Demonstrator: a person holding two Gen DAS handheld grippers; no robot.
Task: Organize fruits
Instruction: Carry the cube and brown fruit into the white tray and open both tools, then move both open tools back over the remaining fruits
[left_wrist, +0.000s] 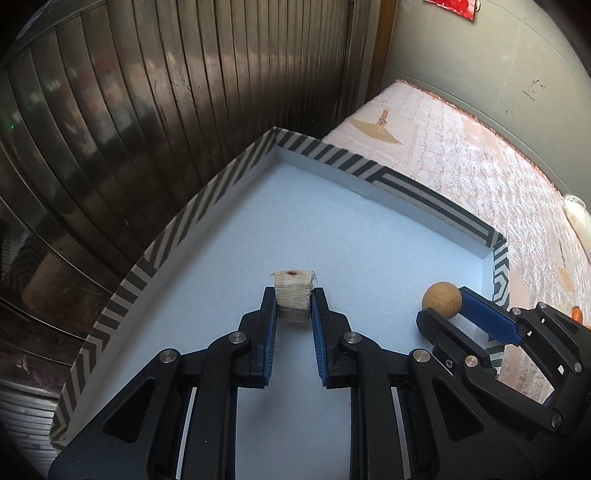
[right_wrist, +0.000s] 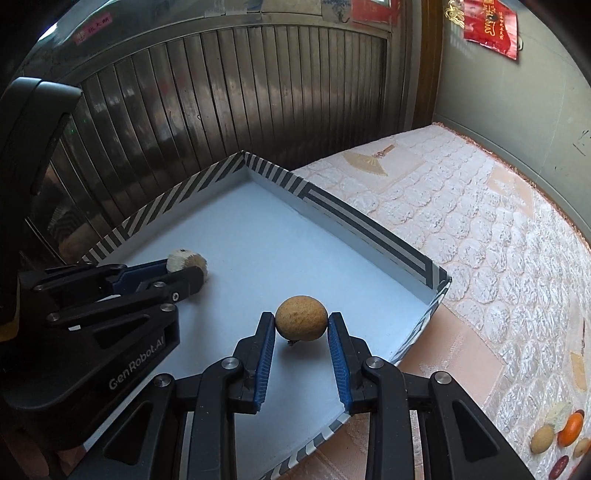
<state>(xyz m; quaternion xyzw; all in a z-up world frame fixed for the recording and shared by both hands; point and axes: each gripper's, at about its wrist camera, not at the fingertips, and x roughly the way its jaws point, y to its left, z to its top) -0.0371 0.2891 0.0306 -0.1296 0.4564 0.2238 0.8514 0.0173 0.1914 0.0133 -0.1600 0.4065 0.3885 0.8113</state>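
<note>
Over the pale floor of a shallow tray (left_wrist: 207, 199) with a black-and-white striped rim, both hand-held grippers reach forward and tilt downward. At the lower centre of the left wrist view, the left hand-held gripper (left_wrist: 294, 301) pinches a pale, fibrous, block-shaped fruit piece (left_wrist: 293, 295) between its blue-padded fingers (left_wrist: 271, 317); the piece shows a small reddish spot on top, and whether it touches the tray floor cannot be told. In the right wrist view the same hand-held gripper (right_wrist: 184, 267) enters from the left edge, its tip around that piece (right_wrist: 186, 260).

At the lower centre of the right wrist view, the right hand-held gripper (right_wrist: 301, 323) pinches a round tan fruit (right_wrist: 301, 322) between its pads, above a small dark shadow on the tray floor, near the tray's right wall (right_wrist: 369, 229). In the left wrist view this fruit (left_wrist: 442, 300) sits at the right, clamped by the right hand-held gripper (left_wrist: 443, 304).

The tray rests on a quilted mattress (right_wrist: 480, 229). At the lower right of the right wrist view, several more fruits (right_wrist: 561, 432) lie on the mattress, well apart from the tray.
</note>
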